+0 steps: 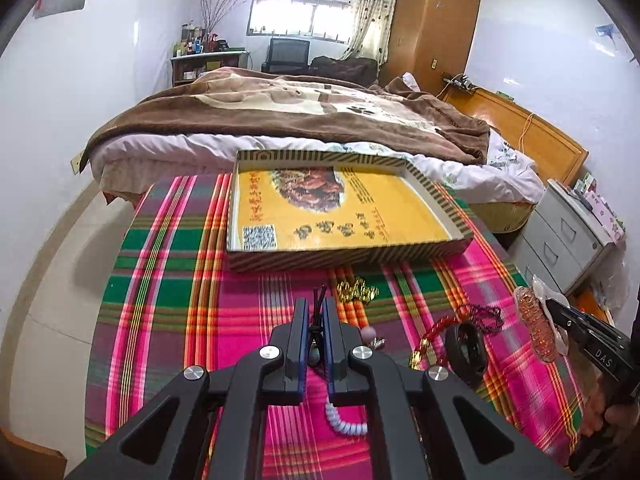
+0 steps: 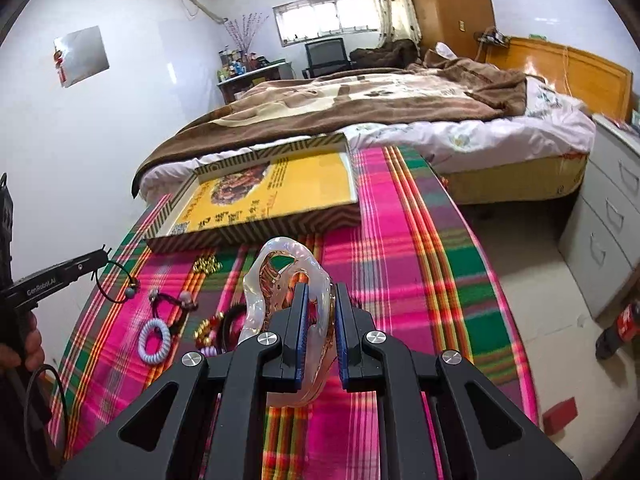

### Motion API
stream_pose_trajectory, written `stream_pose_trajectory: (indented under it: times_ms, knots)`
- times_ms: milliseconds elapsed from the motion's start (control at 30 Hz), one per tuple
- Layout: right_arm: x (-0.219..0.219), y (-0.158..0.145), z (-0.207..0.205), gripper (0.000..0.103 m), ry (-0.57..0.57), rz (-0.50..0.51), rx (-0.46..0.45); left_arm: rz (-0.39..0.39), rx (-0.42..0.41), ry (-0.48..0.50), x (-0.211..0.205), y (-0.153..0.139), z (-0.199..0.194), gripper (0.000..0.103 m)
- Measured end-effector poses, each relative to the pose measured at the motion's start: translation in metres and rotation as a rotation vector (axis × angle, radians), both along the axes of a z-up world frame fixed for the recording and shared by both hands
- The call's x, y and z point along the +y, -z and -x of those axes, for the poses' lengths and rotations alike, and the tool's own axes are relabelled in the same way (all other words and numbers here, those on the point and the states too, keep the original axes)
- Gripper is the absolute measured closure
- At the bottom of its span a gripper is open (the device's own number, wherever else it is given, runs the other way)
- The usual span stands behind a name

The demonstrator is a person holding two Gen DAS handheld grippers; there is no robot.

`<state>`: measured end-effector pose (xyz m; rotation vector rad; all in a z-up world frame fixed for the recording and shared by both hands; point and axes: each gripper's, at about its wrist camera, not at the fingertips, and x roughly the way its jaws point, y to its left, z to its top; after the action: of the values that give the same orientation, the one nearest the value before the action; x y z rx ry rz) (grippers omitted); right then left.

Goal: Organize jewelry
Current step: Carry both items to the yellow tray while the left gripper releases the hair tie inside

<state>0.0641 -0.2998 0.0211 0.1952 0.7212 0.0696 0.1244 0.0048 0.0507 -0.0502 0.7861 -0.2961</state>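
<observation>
My left gripper (image 1: 315,305) is shut on a thin black cord bracelet (image 1: 319,312), held above the plaid cloth; from the right wrist view the cord loop (image 2: 116,282) hangs from its tips. My right gripper (image 2: 320,290) is shut on a large translucent pink-white hair claw clip (image 2: 280,280), also seen in the left wrist view (image 1: 536,322). A shallow yellow-lined box (image 1: 340,208) lies on the table beyond both grippers. Loose on the cloth lie gold beads (image 1: 356,290), a red cord bracelet (image 1: 436,332), a black ring (image 1: 466,350) and a lavender spiral hair tie (image 2: 154,340).
The table wears a pink, green and orange plaid cloth (image 1: 180,280). A bed with a brown blanket (image 1: 280,112) stands just behind it. Grey drawers (image 2: 608,232) stand on the right, with a bottle (image 2: 618,330) on the floor beside them.
</observation>
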Motion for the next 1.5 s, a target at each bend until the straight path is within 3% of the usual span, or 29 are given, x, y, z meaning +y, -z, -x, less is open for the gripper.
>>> stream_pose_trajectory:
  times_ms: [333, 533, 967, 1133, 1500]
  knots:
    - [0.004, -0.022, -0.061, 0.091, -0.032, 0.035, -0.025, 0.011, -0.024, 0.001, -0.001, -0.015, -0.046, 0.097]
    - [0.006, -0.017, -0.109, 0.091, -0.052, 0.061, 0.010, 0.012, -0.030, 0.002, -0.005, -0.019, -0.086, 0.097]
    - [0.012, 0.016, -0.200, 0.091, -0.060, 0.143, 0.102, 0.008, 0.045, -0.021, -0.008, 0.013, -0.173, 0.097]
    - [0.015, 0.025, -0.221, 0.091, -0.058, 0.167, 0.129, -0.033, 0.072, -0.006, -0.016, 0.028, -0.197, 0.097]
    - [0.020, 0.042, -0.240, 0.090, -0.060, 0.208, 0.171, -0.094, 0.136, -0.027, -0.015, 0.059, -0.209, 0.096]
